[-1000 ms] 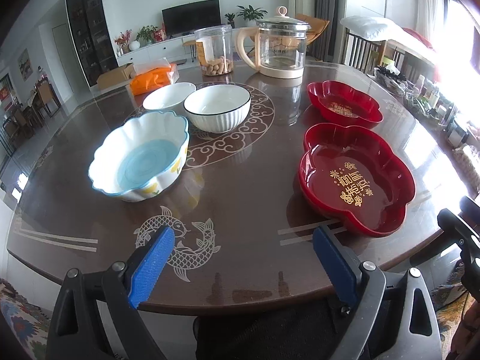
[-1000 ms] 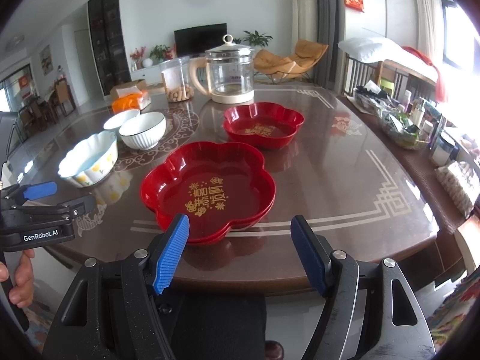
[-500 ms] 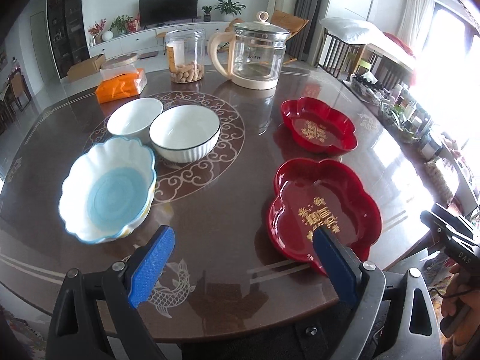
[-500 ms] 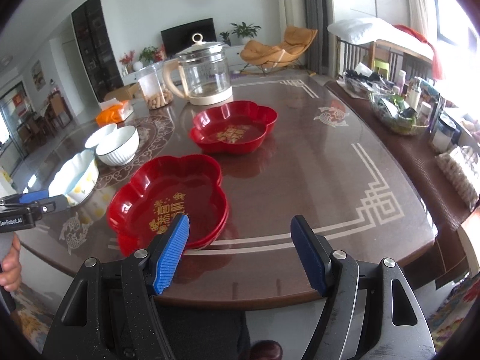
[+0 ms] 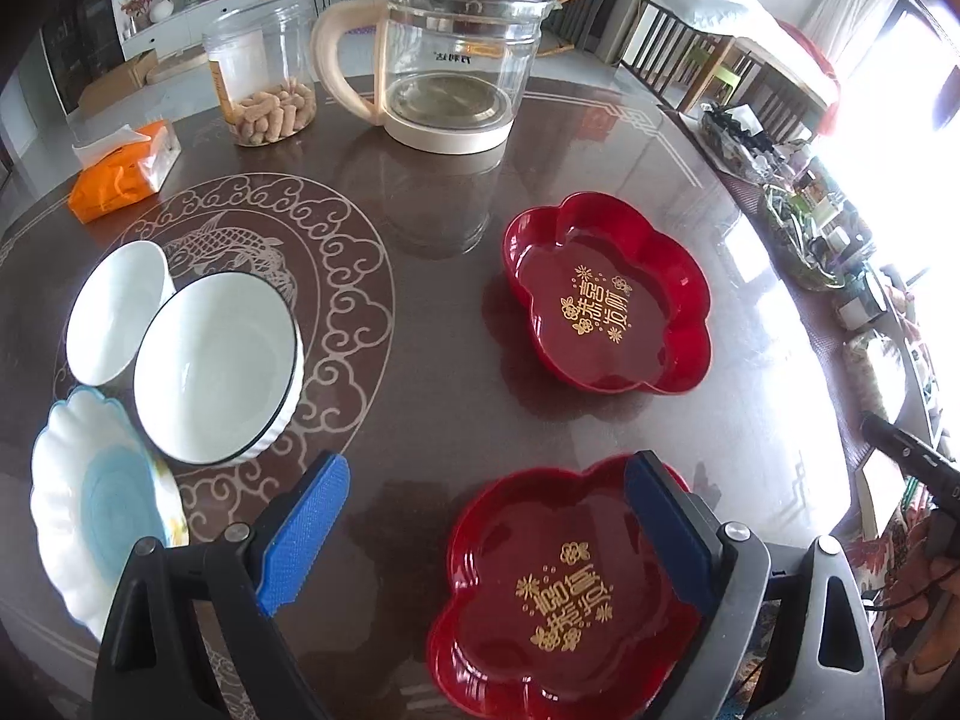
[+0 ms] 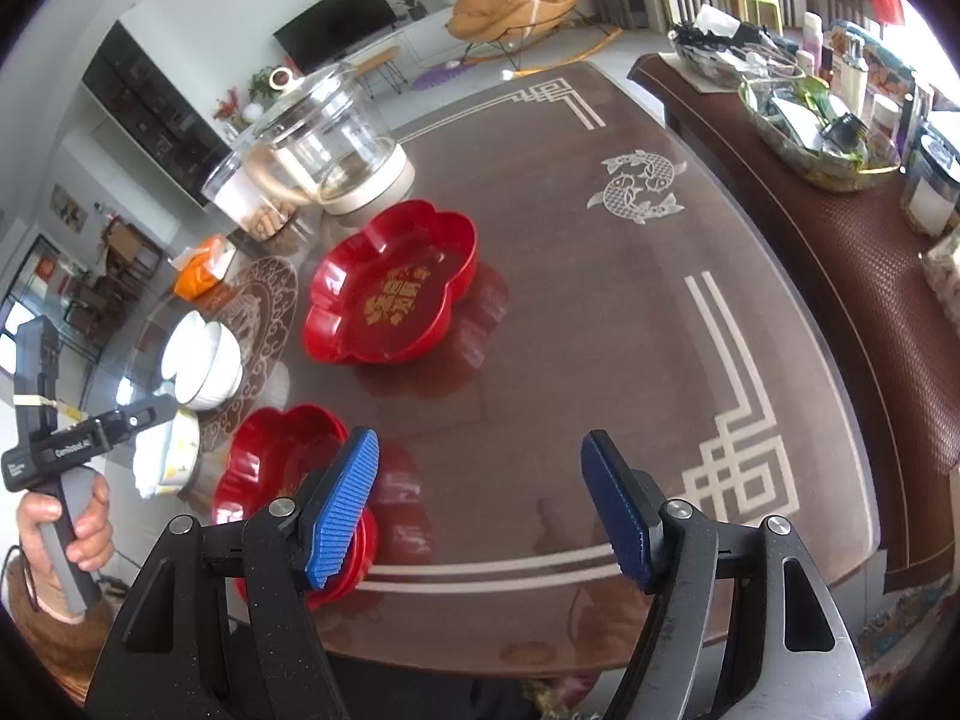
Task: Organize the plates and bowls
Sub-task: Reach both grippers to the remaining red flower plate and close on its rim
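Note:
Two red flower-shaped plates lie on the brown table: the near plate [image 5: 564,594] [image 6: 270,468] and the far plate [image 5: 606,294] [image 6: 390,288]. To the left sit a scalloped white bowl with a blue inside [image 5: 90,510] [image 6: 165,450], a black-rimmed white bowl [image 5: 216,360] [image 6: 210,360] and a smaller white bowl [image 5: 114,312]. My left gripper [image 5: 486,516] hangs open above the table, its right finger over the near plate's rim. My right gripper [image 6: 480,504] is open over bare table, its left finger above the near plate's edge. Neither holds anything.
A glass kettle [image 5: 456,60] [image 6: 324,144], a clear jar of peanuts [image 5: 264,90] and an orange tissue pack [image 5: 120,174] stand at the far side. A cluttered sideboard [image 6: 840,138] runs along the right. A hand [image 6: 66,534] grips the left tool.
Both grippers have moved forward over the table and tilted further down. The near red plate now lies under their fingers. The openings look unchanged.

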A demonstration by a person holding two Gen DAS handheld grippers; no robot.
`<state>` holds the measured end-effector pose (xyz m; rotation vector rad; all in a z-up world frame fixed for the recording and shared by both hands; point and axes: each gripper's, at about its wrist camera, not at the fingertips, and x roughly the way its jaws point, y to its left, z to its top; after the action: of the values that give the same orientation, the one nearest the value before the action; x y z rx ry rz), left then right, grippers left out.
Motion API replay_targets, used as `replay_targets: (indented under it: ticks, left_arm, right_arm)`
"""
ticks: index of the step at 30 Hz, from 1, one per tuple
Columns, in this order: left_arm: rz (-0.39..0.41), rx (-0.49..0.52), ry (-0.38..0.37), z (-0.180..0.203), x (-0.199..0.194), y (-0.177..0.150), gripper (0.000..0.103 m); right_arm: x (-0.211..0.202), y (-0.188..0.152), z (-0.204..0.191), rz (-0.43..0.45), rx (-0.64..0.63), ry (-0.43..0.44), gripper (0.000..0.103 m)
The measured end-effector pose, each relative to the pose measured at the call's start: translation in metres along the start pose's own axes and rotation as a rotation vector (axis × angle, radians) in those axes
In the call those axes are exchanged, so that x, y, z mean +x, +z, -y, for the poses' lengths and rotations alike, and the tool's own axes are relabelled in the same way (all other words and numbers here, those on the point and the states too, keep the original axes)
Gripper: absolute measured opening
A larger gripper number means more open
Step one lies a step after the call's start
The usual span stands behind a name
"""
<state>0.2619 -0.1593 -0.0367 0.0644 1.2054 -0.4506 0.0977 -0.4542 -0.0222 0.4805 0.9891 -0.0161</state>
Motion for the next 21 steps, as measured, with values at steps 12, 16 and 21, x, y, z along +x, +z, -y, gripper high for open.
replay_targets:
  ticks: [12, 16, 21]
  left_arm:
    - [-0.106, -0.064, 0.040, 0.019, 0.084, 0.044, 0.075]
    - [-0.139, -0.085, 0.042, 0.017, 0.103, 0.048, 0.066]
    - [-0.170, -0.104, 0.025, 0.015, 0.118, 0.050, 0.044]
  right_arm:
    - [0.111, 0.112, -0.018, -0.180, -0.147, -0.030, 0.074]
    - [0.148, 0.123, -0.022, -0.229, -0.157, -0.059, 0.074]
    - [0.173, 0.134, -0.030, -0.245, -0.203, -0.091, 0.069]
